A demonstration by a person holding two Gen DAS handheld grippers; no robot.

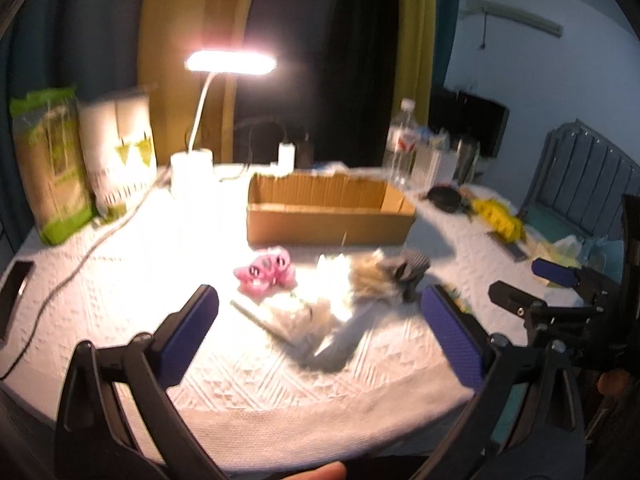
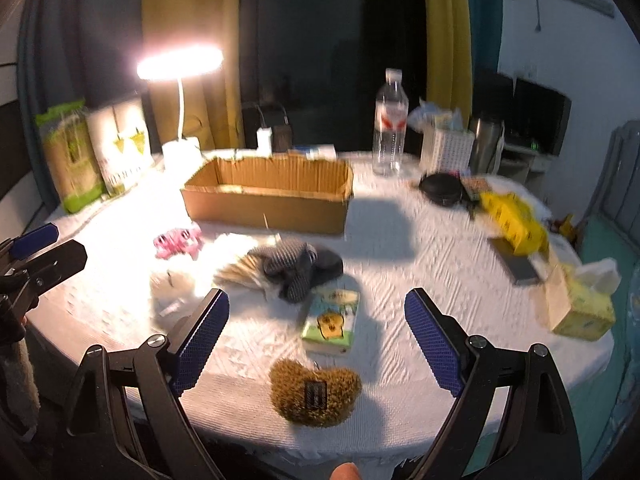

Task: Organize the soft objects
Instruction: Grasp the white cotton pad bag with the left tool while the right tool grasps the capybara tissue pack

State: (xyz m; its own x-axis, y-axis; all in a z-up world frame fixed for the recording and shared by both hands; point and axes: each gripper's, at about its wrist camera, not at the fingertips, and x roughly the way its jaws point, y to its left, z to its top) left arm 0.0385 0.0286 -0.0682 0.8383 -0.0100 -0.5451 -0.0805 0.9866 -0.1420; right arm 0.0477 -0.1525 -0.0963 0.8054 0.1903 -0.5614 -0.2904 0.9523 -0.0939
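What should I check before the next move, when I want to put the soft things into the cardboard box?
1. Left gripper open and holding nothing: ok.
2. Right gripper open and holding nothing: ok.
3. Open brown cardboard box has room inside: ok, no item shows in the visible part.
4. Brown fuzzy bean-shaped plush free to grasp: ok, it lies alone near the table edge, between the right fingers in that view.
5. Pink plush toy free to grasp: ok, it lies apart, left of the pile.
6. Dark knitted fabric separate from the pale feathery pile: not ok, it lies on the pile.
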